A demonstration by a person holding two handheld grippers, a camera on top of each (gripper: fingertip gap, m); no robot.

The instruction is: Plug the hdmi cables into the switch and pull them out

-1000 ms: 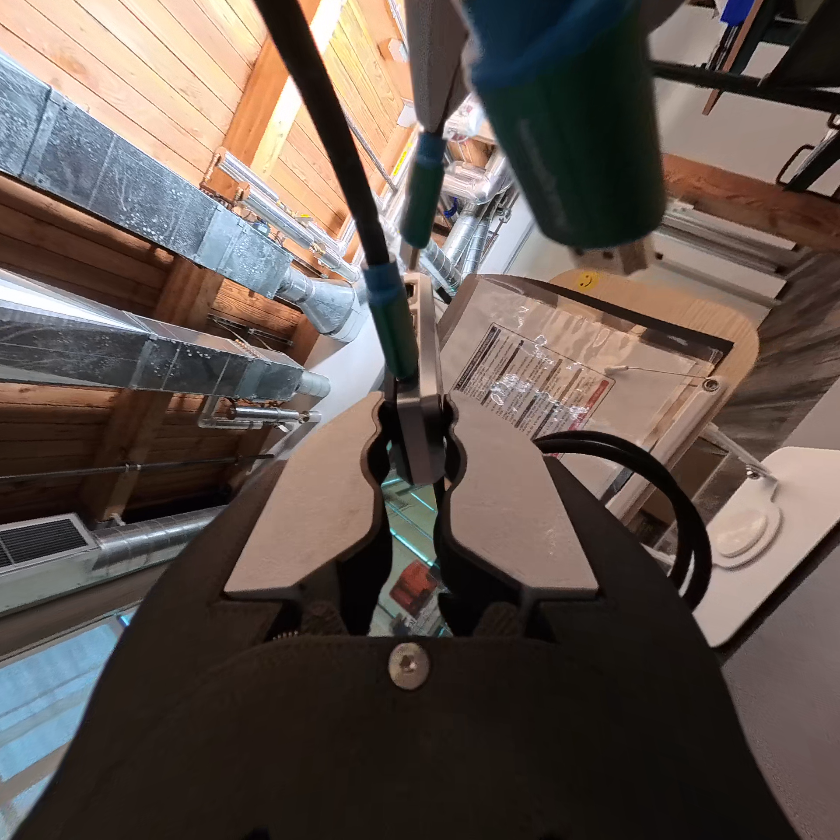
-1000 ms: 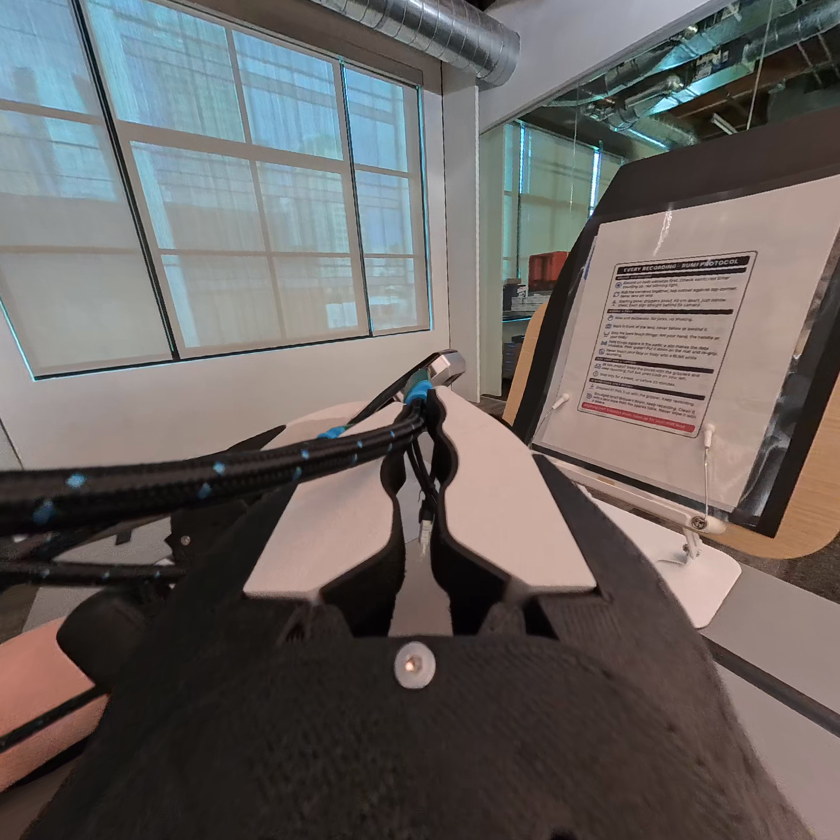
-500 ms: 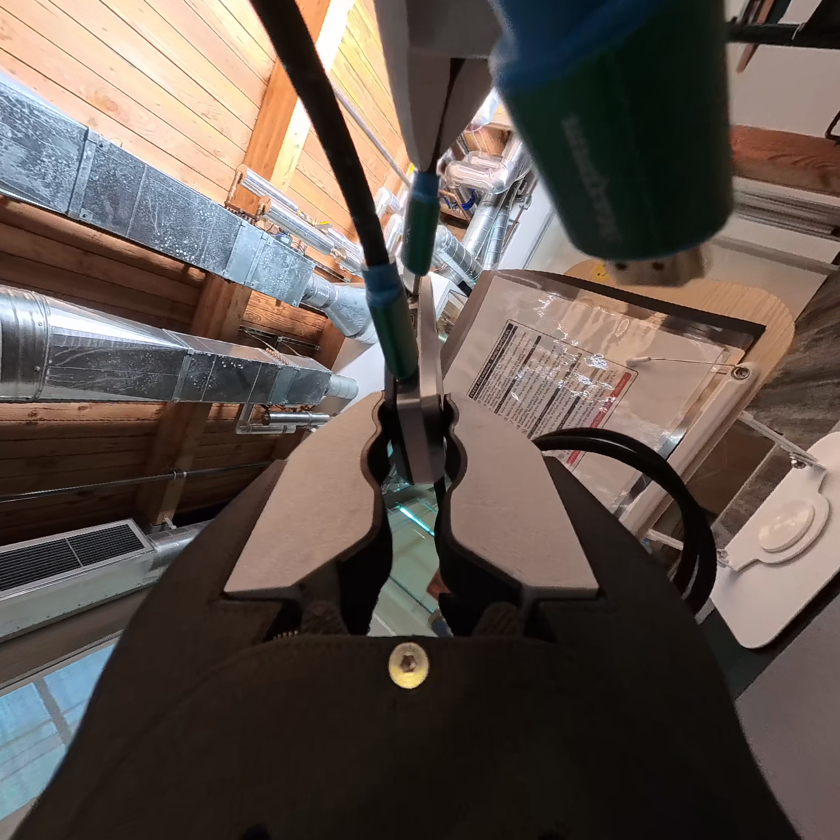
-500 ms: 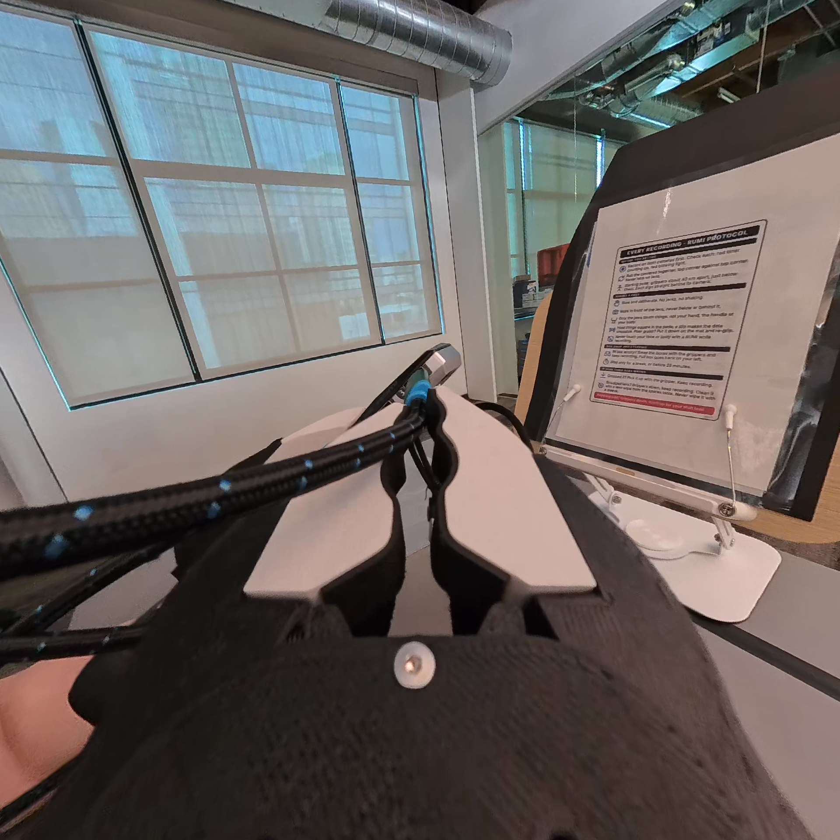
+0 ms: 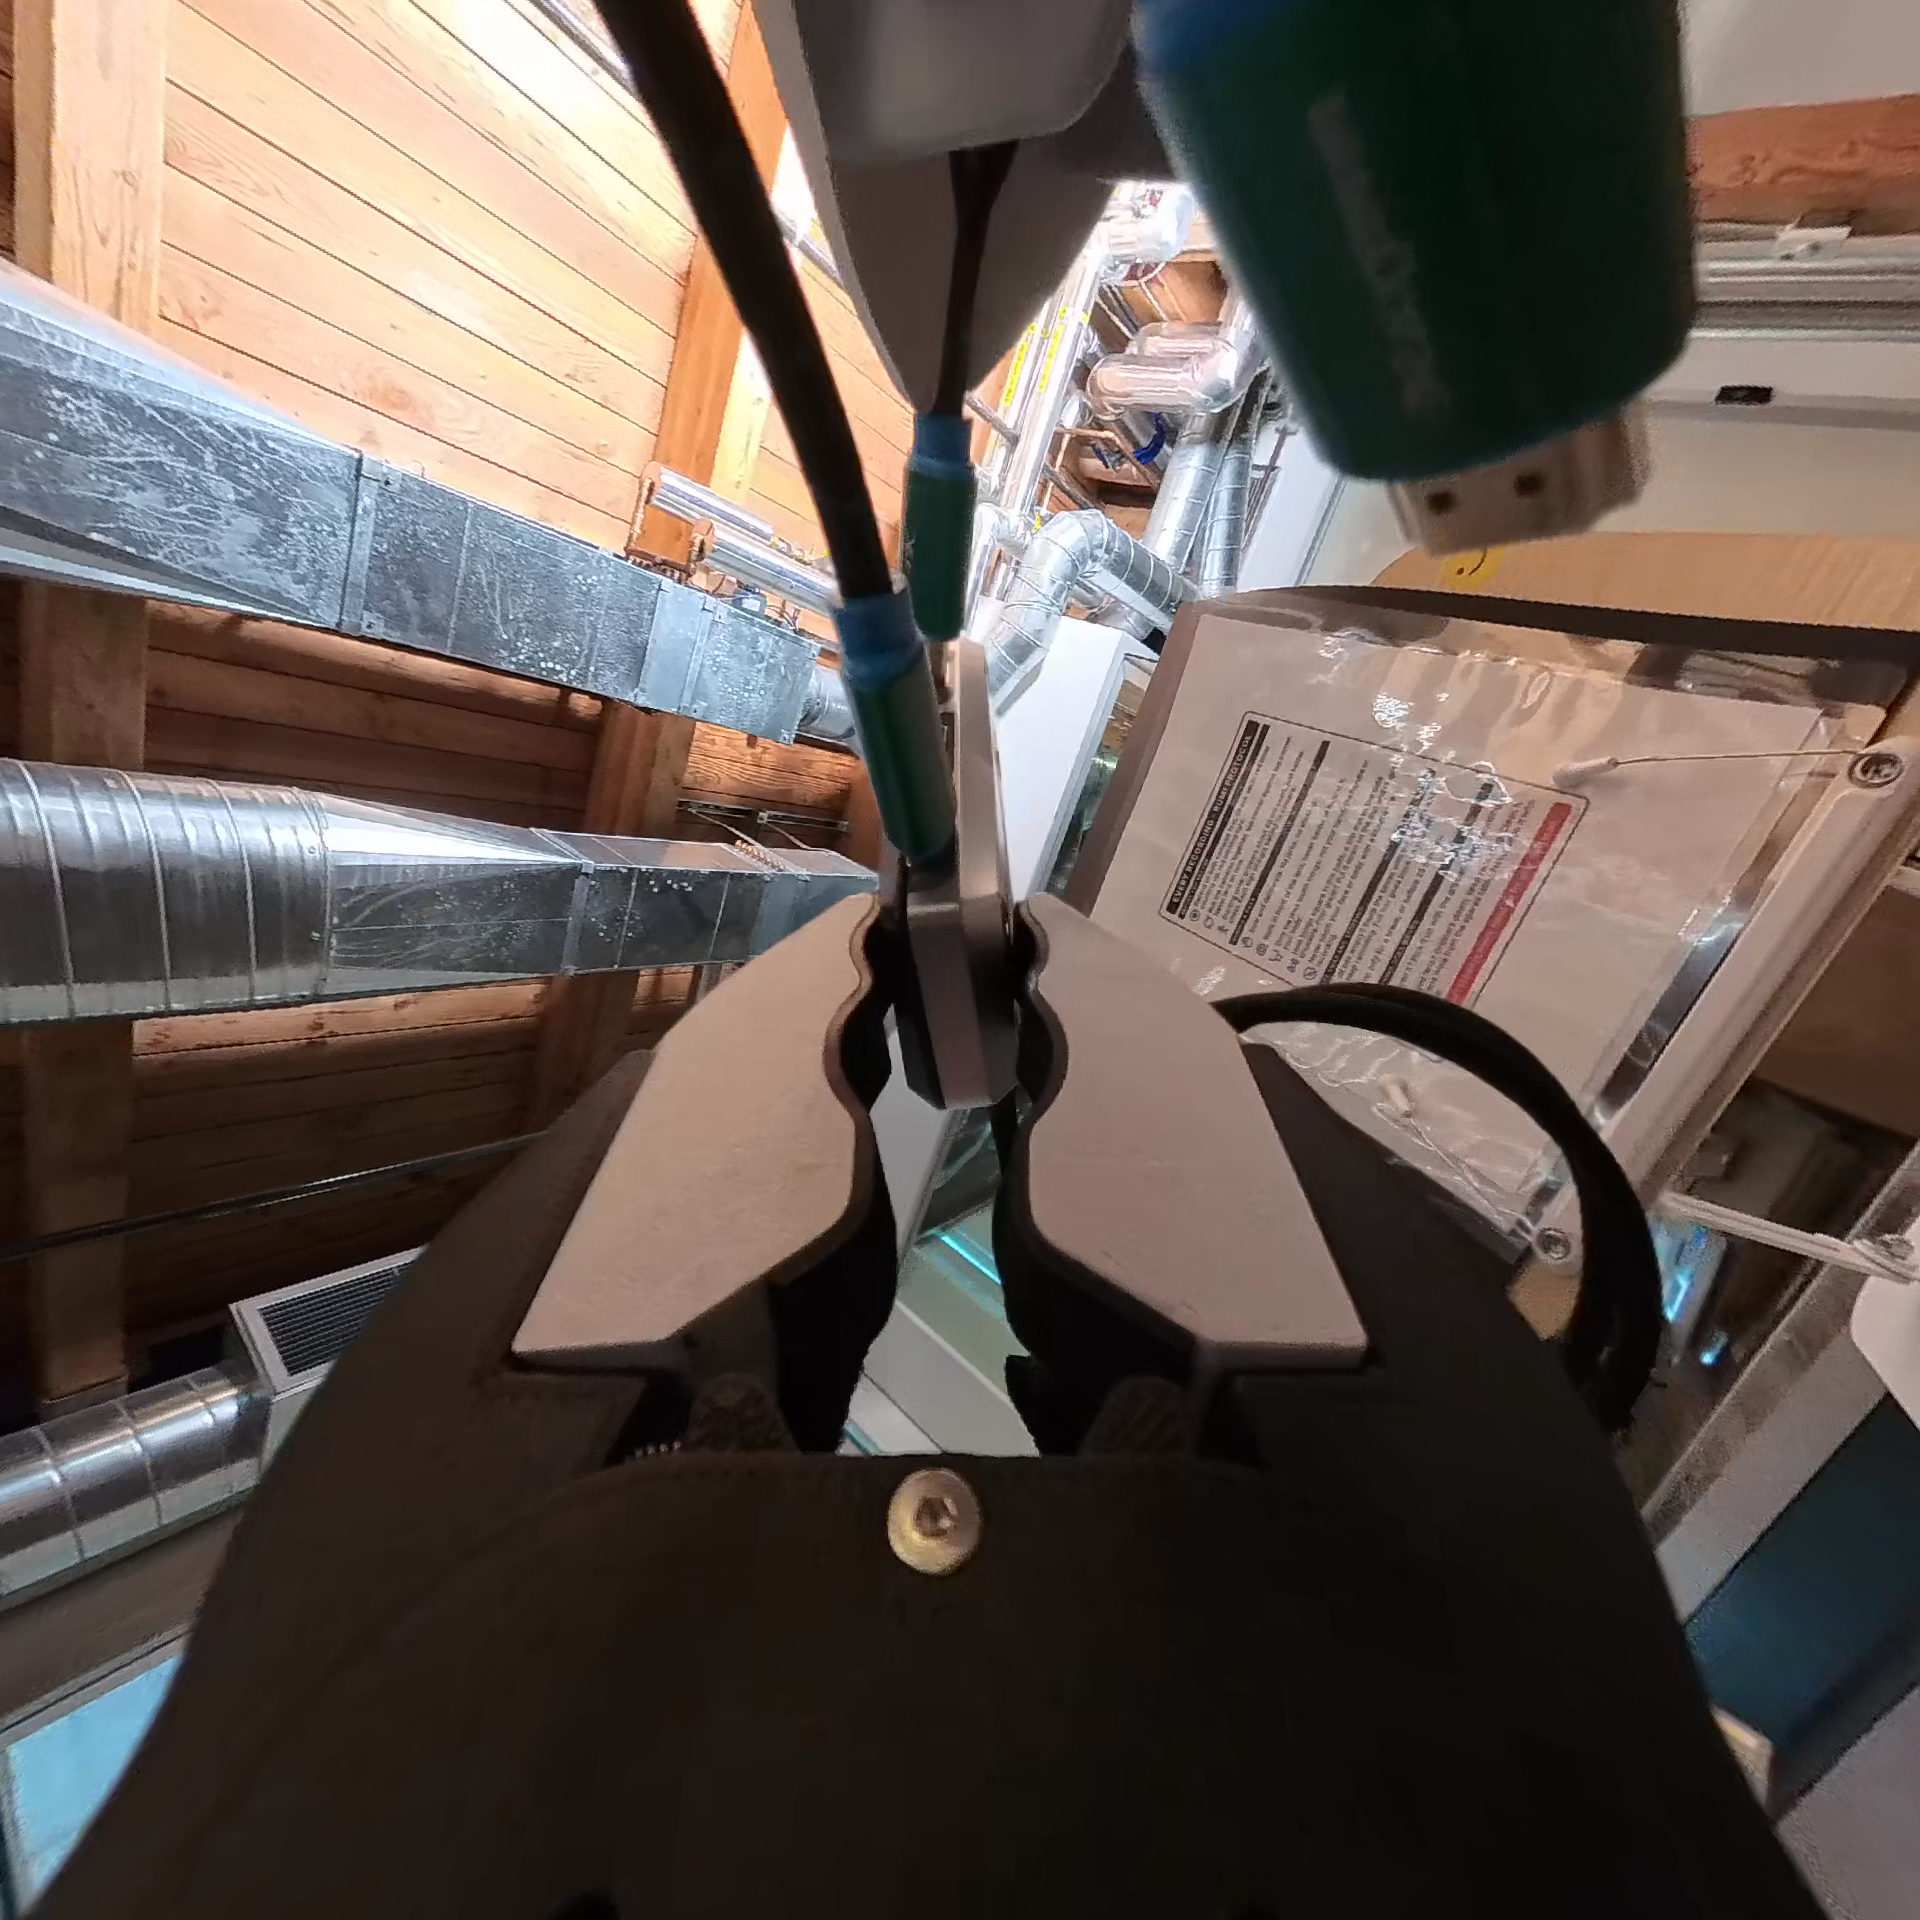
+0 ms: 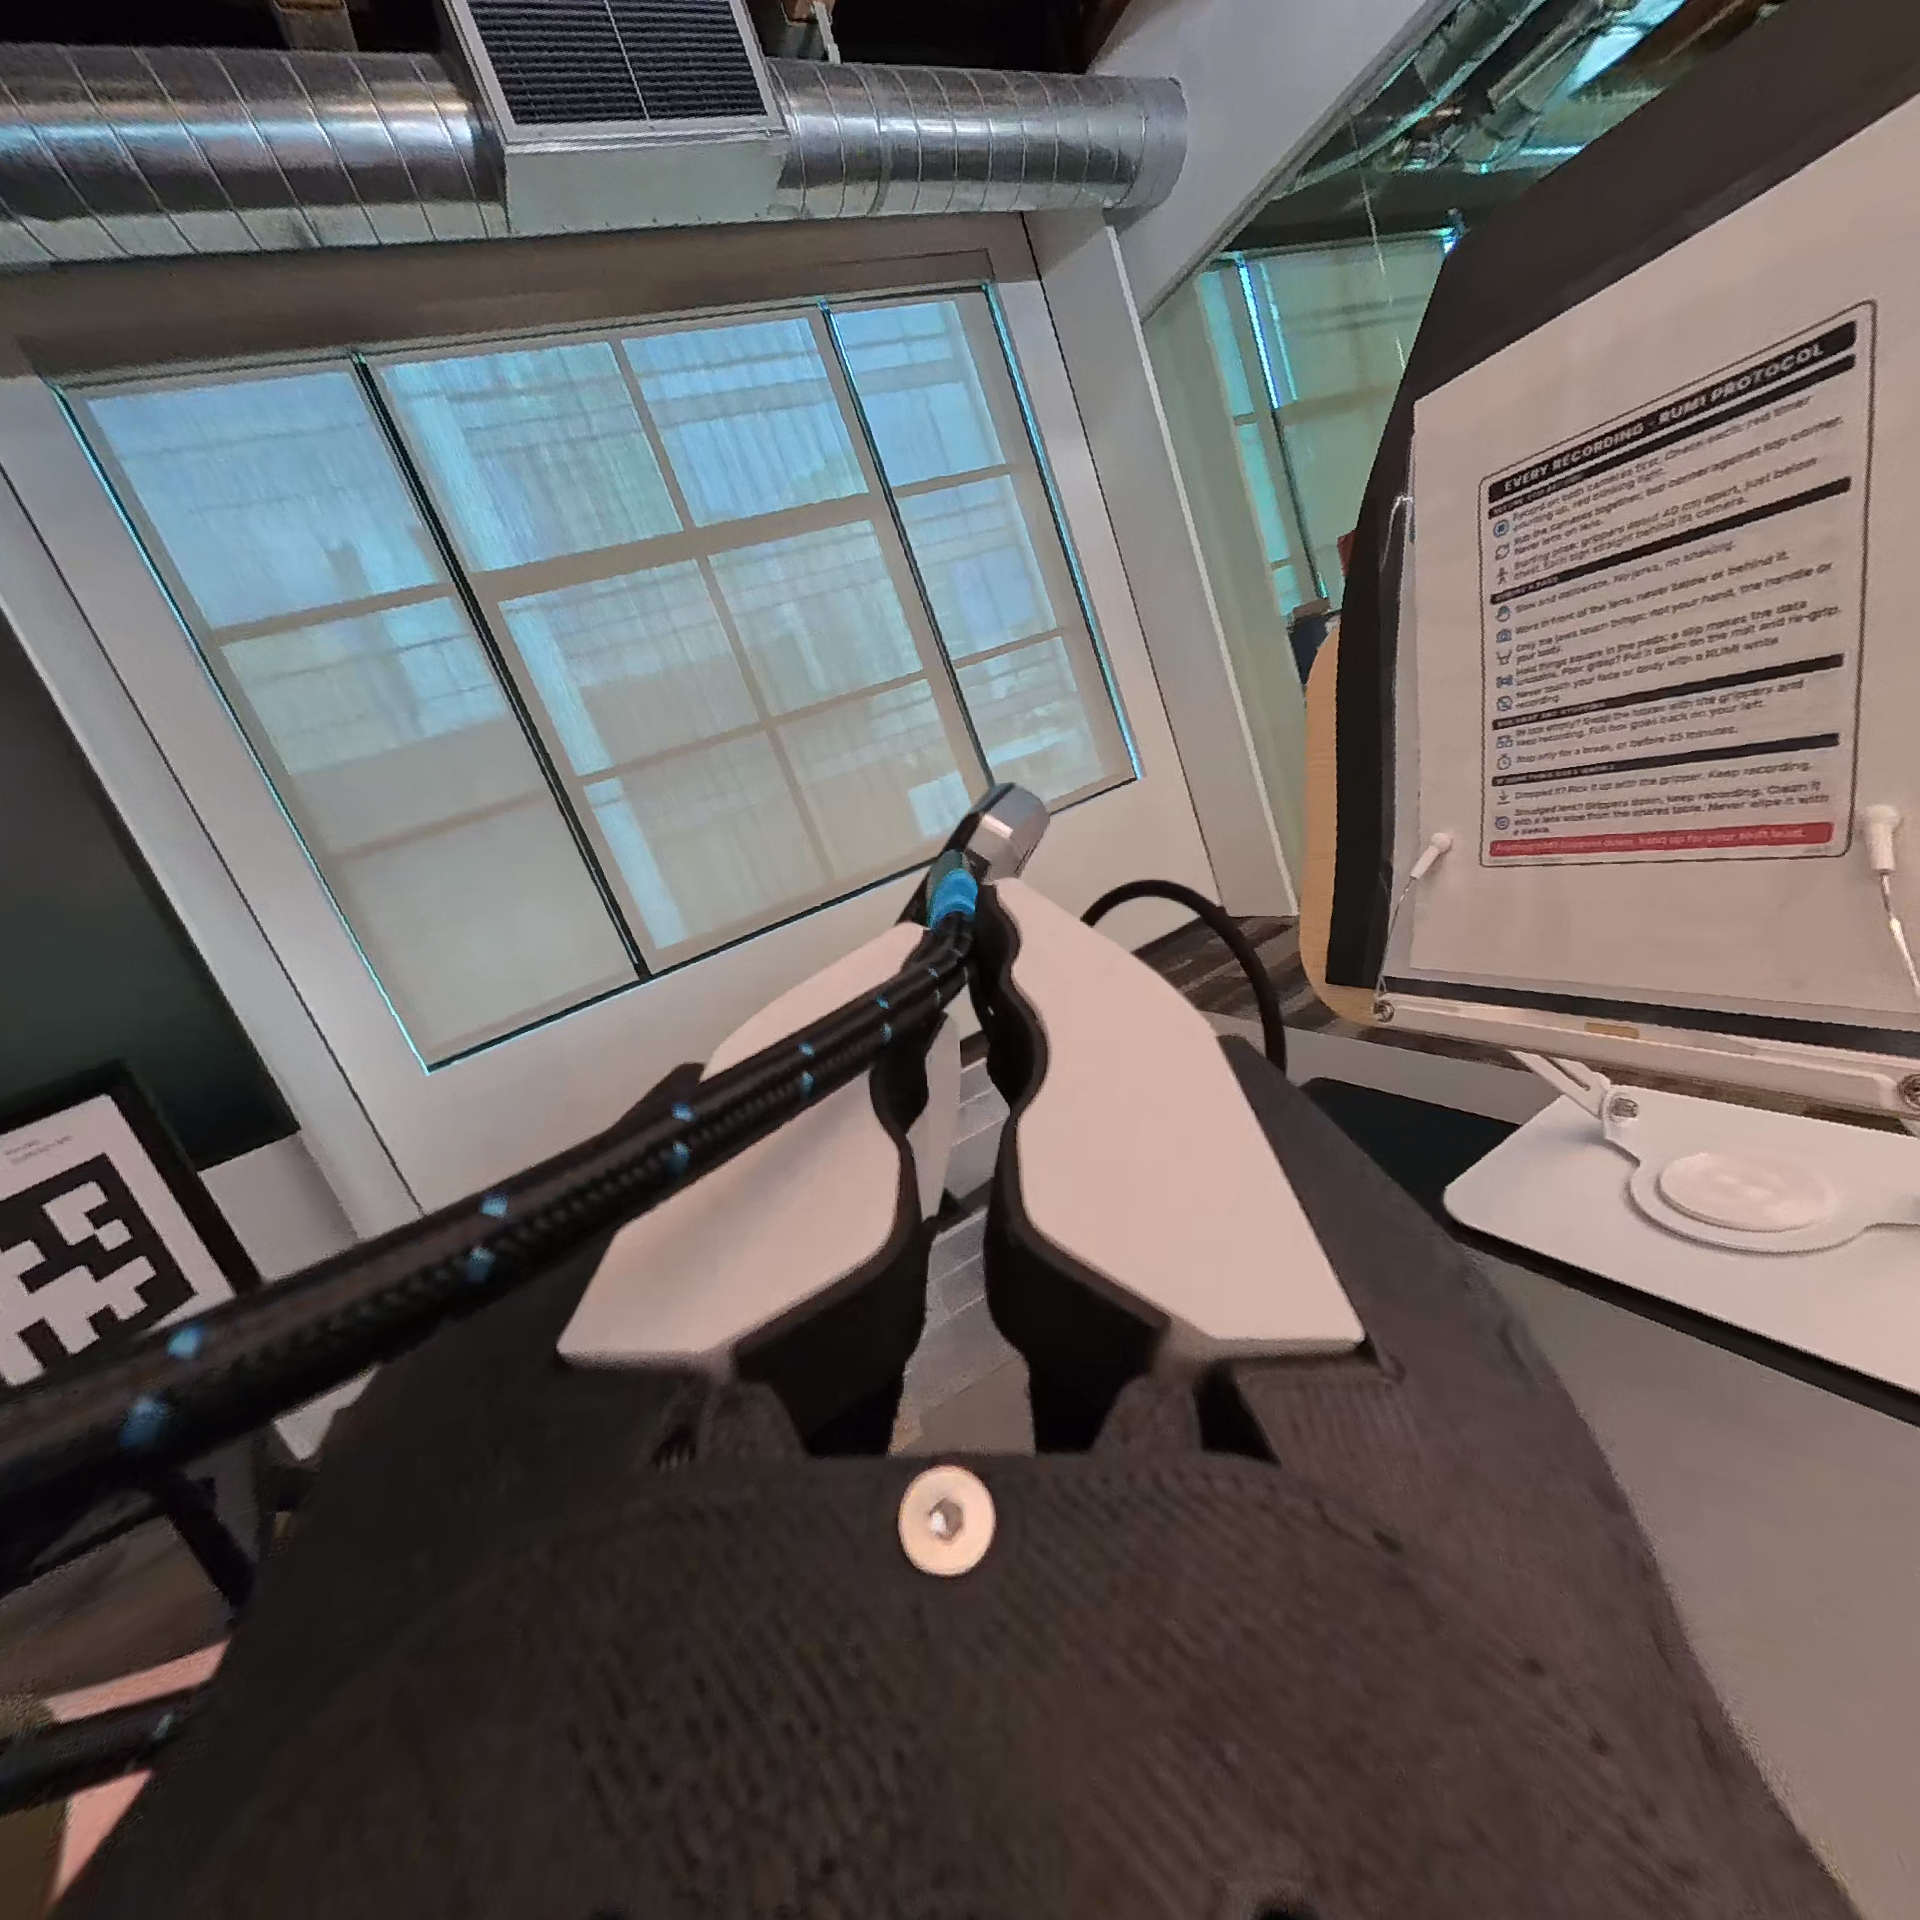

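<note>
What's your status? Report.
Left tool shut on switch. Right tool shut on hdmi cable, plug at switch edge. Second cable plugged in. Loose plug hanging close.

A printed instruction sheet [image 6: 1662,592] on a stand; a black-and-white marker card [image 6: 78,1247].

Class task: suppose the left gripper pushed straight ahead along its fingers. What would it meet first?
The left gripper is already clamped on the grey switch. Just beyond stands the green plug, then probably the right gripper; depth is unclear.

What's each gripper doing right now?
Left gripper: shut on the switch, one green plug seated in it.
Right gripper: shut on the braided cables just behind the plug.
</note>
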